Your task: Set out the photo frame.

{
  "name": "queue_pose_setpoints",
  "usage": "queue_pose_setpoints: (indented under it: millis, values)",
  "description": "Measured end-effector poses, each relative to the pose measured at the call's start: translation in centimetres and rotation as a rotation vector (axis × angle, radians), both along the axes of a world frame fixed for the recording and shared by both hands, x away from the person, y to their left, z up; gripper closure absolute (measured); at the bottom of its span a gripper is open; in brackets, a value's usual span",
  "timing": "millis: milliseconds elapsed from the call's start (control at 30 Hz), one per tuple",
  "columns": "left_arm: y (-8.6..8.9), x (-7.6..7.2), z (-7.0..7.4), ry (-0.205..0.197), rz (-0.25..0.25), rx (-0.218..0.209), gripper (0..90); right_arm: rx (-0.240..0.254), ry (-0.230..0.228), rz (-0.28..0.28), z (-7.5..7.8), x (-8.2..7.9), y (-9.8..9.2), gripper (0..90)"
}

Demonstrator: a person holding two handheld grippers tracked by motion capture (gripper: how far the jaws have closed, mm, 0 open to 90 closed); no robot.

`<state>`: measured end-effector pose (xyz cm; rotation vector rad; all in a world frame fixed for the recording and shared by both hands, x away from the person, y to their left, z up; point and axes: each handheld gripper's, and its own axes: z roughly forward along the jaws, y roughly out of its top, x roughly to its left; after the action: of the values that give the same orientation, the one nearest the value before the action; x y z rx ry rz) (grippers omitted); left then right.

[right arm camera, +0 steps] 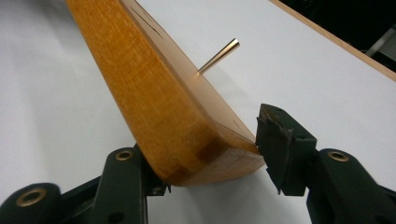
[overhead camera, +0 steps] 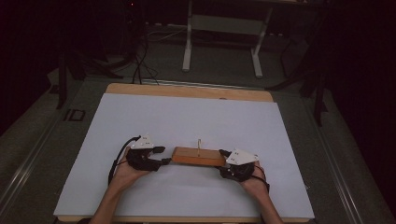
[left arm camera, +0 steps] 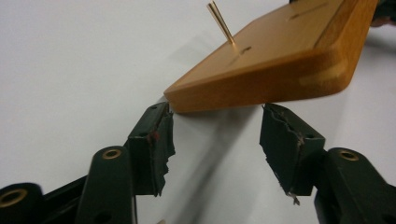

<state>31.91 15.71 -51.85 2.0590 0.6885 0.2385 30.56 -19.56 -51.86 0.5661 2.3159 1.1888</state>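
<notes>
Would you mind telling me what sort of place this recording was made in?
Probably a lab or workshop set up for recording. A wooden table covered with a white sheet stands on a dark floor, with loose cables and a white metal stand behind it.

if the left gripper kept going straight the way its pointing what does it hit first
Most likely the near end of the wooden block. The left gripper points at it with open jaws, the pad tips right at the block's edge, apparently not clamping it. Whether they already touch is hard to tell.
</notes>
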Motion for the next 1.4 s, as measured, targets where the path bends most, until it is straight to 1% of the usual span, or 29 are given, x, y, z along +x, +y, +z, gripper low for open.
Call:
queue_pose_setpoints:
  millis: [100,200,267,300,367,400,467,500,567,633,700,733,767,1000,1133,1300,1400]
  values:
    - [-0.5,-0.1,-0.1,-0.015,-0.015,0.021,42.5,0.003,0.000,0.002,0.0,0.1,0.0,48.6]
    - [-1.0,-0.1,-0.1,-0.036,-0.015,0.038,40.5,0.004,0.004,0.002,0.0,0.1,-0.1,48.7]
    - [-1.3,-0.2,0.0,-0.042,-0.019,0.039,39.8,0.005,0.005,0.002,0.0,0.1,-0.1,48.7]
    - [-1.7,-0.2,0.2,-0.052,-0.033,0.033,39.8,0.006,0.007,0.001,0.1,0.1,-0.1,48.7]
    - [-2.1,-0.2,0.3,-0.067,-0.029,0.032,38.2,0.013,0.010,0.001,0.1,0.2,-0.1,48.7]
    - [-2.2,-0.1,0.3,-0.067,-0.028,0.028,37.9,0.013,0.011,0.001,0.1,0.2,-0.1,48.7]
    - [-2.4,-0.1,0.3,-0.070,-0.027,0.036,36.8,0.014,0.012,0.001,0.1,0.2,-0.1,48.7]
    - [-2.8,-0.1,0.2,-0.079,-0.027,0.053,36.8,0.013,0.012,0.001,0.1,0.2,-0.1,48.7]
    - [-3.2,-0.1,0.2,-0.088,-0.030,0.067,36.6,0.014,0.015,0.002,0.1,0.3,-0.1,48.7]
    - [-3.6,0.0,0.2,-0.101,-0.031,0.070,36.6,0.018,0.018,0.003,0.1,0.3,-0.2,48.7]
    - [-3.6,0.0,0.2,-0.101,-0.031,0.070,36.9,0.018,0.019,0.004,0.1,0.3,-0.2,48.7]
    - [-4.3,0.0,0.2,-0.130,-0.023,0.082,36.8,0.019,0.019,0.004,0.1,0.4,-0.2,48.7]
    - [-4.4,0.1,0.2,-0.141,-0.022,0.091,36.7,0.019,0.020,0.004,0.1,0.4,-0.2,48.7]
    - [-4.8,0.4,0.2,-0.157,-0.021,0.086,38.4,0.034,0.029,0.000,0.2,0.5,-0.2,48.7]
    - [-5.3,0.4,0.0,-0.169,-0.020,0.102,39.0,0.035,0.030,0.002,0.2,0.6,-0.3,48.7]
    - [-5.3,0.6,0.0,-0.177,-0.004,0.109,44.4,0.039,0.034,0.005,0.2,0.7,-0.3,48.7]
    - [-5.3,0.6,0.0,-0.180,-0.003,0.111,45.5,0.048,0.039,0.004,0.2,0.8,-0.4,48.6]
